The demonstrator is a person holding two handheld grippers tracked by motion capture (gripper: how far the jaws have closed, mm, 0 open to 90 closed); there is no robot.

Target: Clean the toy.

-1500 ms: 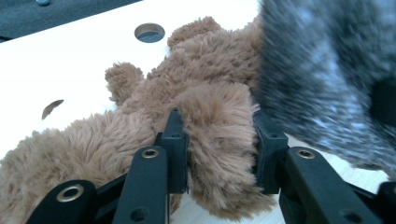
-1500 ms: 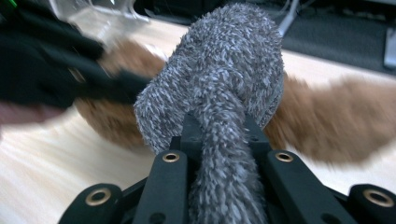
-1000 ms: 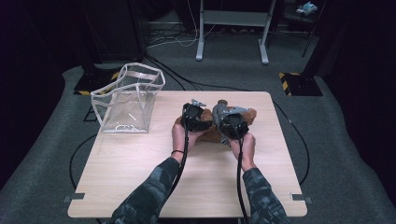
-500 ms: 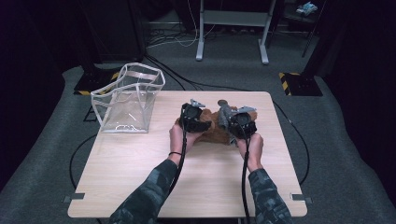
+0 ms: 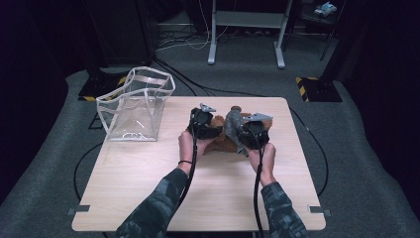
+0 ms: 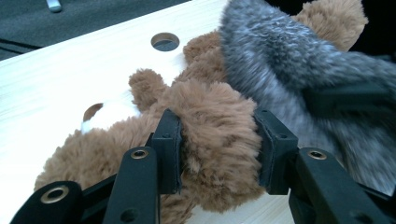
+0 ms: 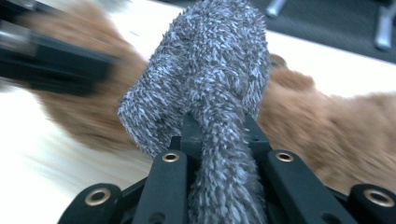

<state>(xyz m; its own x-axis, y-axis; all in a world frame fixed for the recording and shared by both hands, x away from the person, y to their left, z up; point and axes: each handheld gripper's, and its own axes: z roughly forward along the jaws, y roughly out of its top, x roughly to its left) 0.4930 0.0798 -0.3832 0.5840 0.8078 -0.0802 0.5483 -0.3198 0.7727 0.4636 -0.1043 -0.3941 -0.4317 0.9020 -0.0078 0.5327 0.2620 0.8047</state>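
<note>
Brown plush bear (image 5: 218,141) lies on its side near the middle of the tabletop (image 5: 148,188), toward the far edge, with a grey fuzzy sock-like cloth (image 5: 232,124) draped over its right part. A clear plastic bag (image 5: 136,104) stands upright at the far left, well apart from both.

In the left gripper view the left tongs (image 6: 217,149) straddle a thick tuft of the bear (image 6: 215,140); the pads dent the pile on both sides, so they are grasping the bear, and their jaws have just been easing open a little with the fur between them. In the right gripper view the right tongs (image 7: 219,135) are clenched on a narrow fold of the grey cloth (image 7: 210,74), which rises limp above the pads.

Both things look light and very soft. The bear should squash under pressure, so a bite on loose pile alone may slide off; a limb or a fold of the body, taken deep between the pads, would likely hold better. The cloth is floppy and will hang and swing, but its nap looks grippy, so a pinch well inside the edge should keep it. Nothing here seems fragile. Pulling the two apart could drag the bear along the tabletop unless it is pinned firmly.
</note>
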